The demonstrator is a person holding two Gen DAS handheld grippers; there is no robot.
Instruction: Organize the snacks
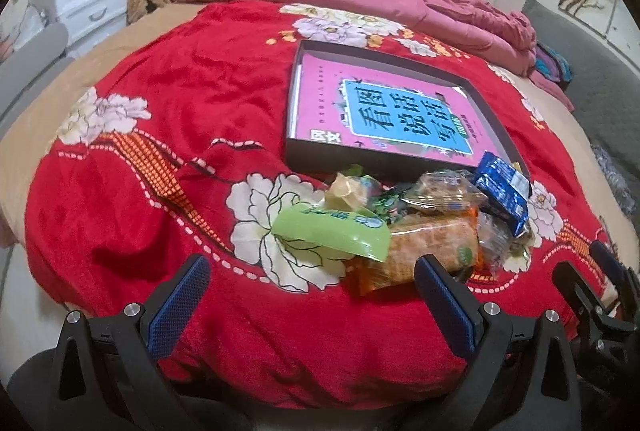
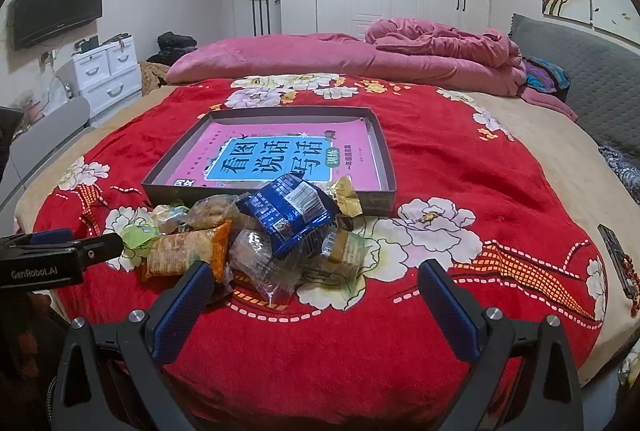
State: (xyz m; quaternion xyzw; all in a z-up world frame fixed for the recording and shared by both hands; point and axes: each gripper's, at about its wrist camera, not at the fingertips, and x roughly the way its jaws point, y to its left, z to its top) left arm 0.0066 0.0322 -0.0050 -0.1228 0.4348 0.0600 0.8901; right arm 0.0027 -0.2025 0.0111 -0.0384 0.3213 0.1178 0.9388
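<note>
A pile of snack packets lies on the red floral blanket in front of a shallow grey box point(image 1: 400, 161) point(image 2: 378, 135) with a pink book inside. The pile holds a light green packet point(image 1: 332, 229), an orange packet point(image 1: 432, 243) point(image 2: 184, 249), a blue packet point(image 1: 502, 191) point(image 2: 286, 209), a gold packet point(image 2: 346, 197) and clear-wrapped ones point(image 2: 260, 259). My left gripper point(image 1: 312, 285) is open and empty, just short of the pile. My right gripper point(image 2: 316, 285) is open and empty, near the pile's front edge. The left gripper's body point(image 2: 60, 255) shows at the left of the right wrist view.
The bed carries a pink pillow point(image 2: 260, 59) and a rumpled pink quilt point(image 2: 448, 47) at the far end. A dark phone point(image 2: 618, 255) lies on the blanket at the right. A white drawer unit point(image 2: 106, 71) and a grey headboard point(image 2: 580, 59) flank the bed.
</note>
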